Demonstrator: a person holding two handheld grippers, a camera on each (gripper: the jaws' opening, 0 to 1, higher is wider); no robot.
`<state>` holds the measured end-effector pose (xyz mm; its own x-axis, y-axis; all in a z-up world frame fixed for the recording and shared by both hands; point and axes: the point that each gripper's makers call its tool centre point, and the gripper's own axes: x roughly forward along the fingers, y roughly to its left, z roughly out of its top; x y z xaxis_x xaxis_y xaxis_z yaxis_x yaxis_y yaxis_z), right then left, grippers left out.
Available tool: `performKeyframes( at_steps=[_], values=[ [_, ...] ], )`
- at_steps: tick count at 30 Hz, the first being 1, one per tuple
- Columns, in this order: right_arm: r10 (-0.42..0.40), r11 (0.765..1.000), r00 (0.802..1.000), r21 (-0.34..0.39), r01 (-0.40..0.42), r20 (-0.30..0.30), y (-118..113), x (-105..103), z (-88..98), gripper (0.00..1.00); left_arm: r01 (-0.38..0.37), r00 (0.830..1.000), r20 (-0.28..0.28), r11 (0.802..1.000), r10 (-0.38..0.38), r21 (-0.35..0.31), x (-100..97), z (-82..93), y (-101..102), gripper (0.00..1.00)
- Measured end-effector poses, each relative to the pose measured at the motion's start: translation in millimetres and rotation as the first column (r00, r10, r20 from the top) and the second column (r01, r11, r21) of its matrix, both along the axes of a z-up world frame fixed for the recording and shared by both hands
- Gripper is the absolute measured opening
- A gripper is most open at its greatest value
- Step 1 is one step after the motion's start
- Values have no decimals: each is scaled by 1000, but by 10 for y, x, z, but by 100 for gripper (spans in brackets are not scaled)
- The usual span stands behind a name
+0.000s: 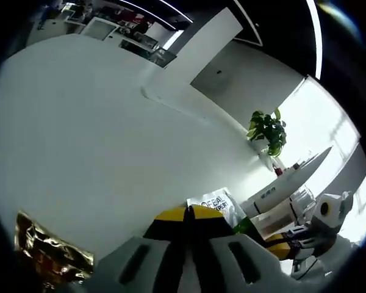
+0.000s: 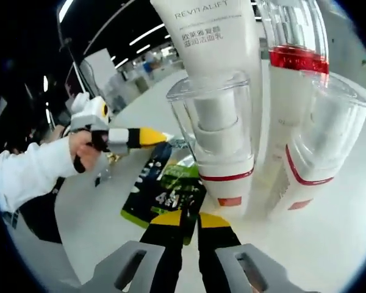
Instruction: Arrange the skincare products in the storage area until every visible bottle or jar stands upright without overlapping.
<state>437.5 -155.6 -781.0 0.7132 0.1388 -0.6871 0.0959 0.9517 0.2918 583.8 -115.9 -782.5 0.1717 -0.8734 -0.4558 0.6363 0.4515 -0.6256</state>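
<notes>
A: Right tongs (image 2: 184,221), own view: yellow tips nearly together, narrow slit, nothing between. Hovering low over the white table (image 2: 329,256).

B: And just beyond the tips?

A: Cluster of bottles, all upright. Nearest: pump bottle with clear cap (image 2: 219,140), just ahead and slightly right of the tips. Behind it a white tube marked REVITALIFT (image 2: 210,36). To the right 2 more: a tall bottle with a red band (image 2: 293,67) and a capped one (image 2: 323,146). Long axes all vertical, packed close; touching or not, cannot tell.

B: Anything lying flat?

A: Green and dark sachets (image 2: 171,189) flat on the table, directly ahead of the tips, left of the nearest bottle.

B: Left tongs?

A: Own view: left tongs (image 1: 189,213) closed, tips meeting, nothing held. White packet (image 1: 216,204) just past the tips, gold foil packet (image 1: 49,253) off to the lower left. In the right gripper view, left tongs well off to the left, held in a hand (image 2: 82,146), away from the bottles.

B: Nearer hand for the bottles?

A: Right, by a wide margin. Likely next: opening wider before any grasp on the near bottle; risk of nudging neighbours.
</notes>
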Motion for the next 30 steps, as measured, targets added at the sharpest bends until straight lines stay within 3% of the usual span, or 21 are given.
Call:
performKeyframes(
  at_steps=[22, 28, 30],
  values=[
    [86, 980, 995, -174, -93, -46, -47, -69, -68, 0, -12, 1000, -3, 1000, 12, 5, -80, 19, 31, 0],
    [66, 988, 997, -139, -71, -40, -57, -80, -45, 0, -8, 999, 39, 1000, 8, 6, -59, 33, 21, 1],
    [67, 987, 997, -141, -72, -41, -63, -85, -40, 0, -17, 999, 31, 1000, 17, 0, -49, 43, 25, 1]
  ],
)
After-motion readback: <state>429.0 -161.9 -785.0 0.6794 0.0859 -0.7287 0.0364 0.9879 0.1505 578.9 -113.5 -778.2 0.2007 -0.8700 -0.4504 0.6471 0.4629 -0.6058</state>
